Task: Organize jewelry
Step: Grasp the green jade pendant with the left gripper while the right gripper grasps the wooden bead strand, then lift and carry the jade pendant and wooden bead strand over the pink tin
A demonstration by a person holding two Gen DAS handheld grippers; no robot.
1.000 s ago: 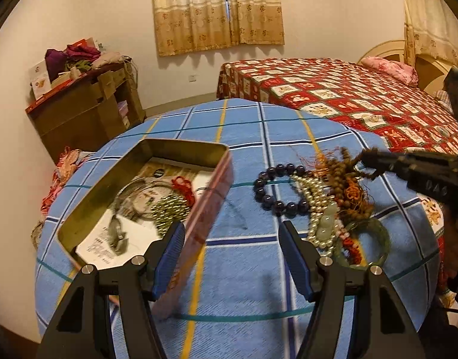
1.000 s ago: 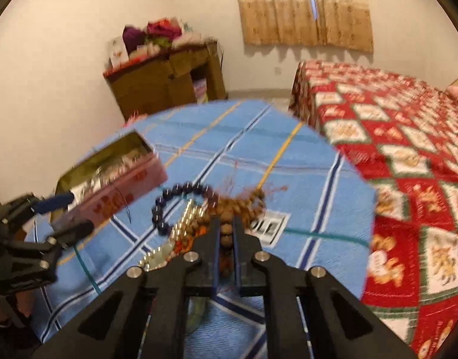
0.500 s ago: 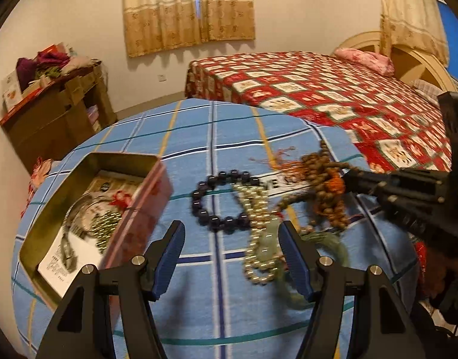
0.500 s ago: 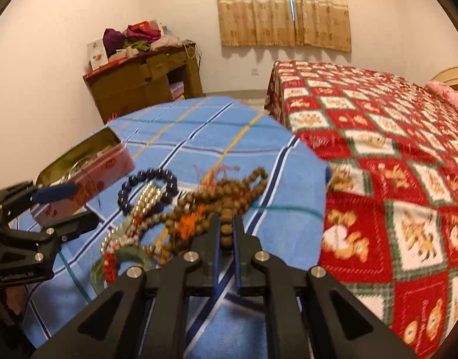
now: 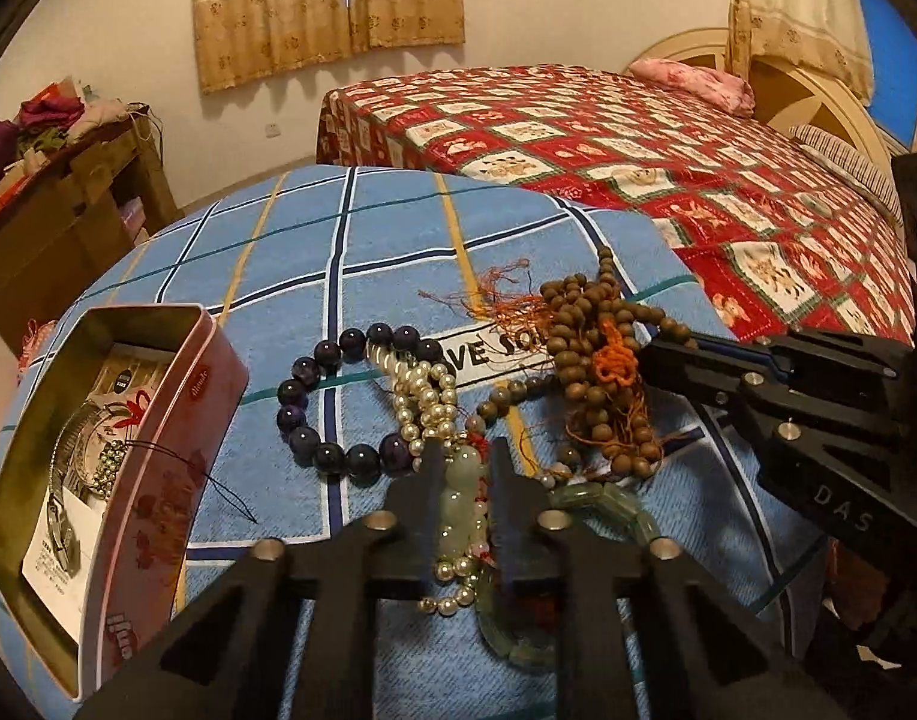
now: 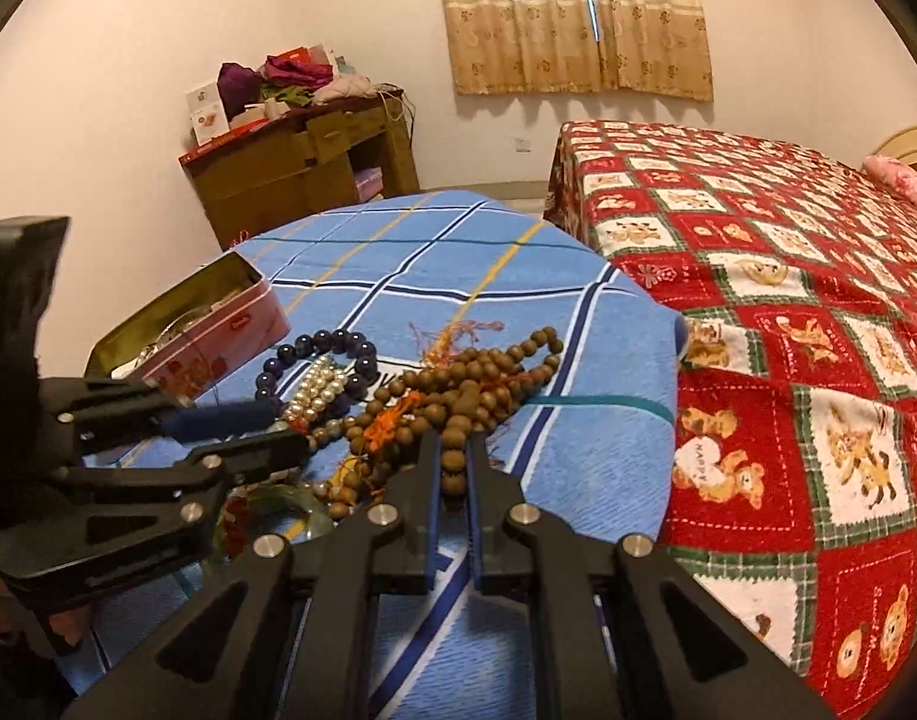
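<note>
A heap of jewelry lies on the blue checked cloth (image 5: 314, 240). My left gripper (image 5: 465, 457) is closing its jaws, and the pale jade bead bracelet (image 5: 462, 474) sits tight between the pads. A pearl strand (image 5: 422, 396), a dark purple bead bracelet (image 5: 305, 438) and a green bangle (image 5: 617, 504) lie around it. My right gripper (image 6: 452, 441) is shut on the brown wooden bead string (image 6: 470, 384), which has an orange knot. The left gripper (image 6: 293, 429) comes in from the left in the right wrist view. An open pink tin (image 5: 176, 480) stands at the left.
The tin holds a metal watch (image 5: 68, 480), a small bead bracelet and a paper card. The cloth's rounded edge drops off close behind and to the right of the heap. A bed with a red quilt (image 6: 788, 300) is at the right, a wooden cabinet (image 6: 302, 174) at the back.
My left gripper swung right, from beside the tin to over the heap, and its wide jaws closed around the jade beads. The right gripper stayed shut on the wooden beads.
</note>
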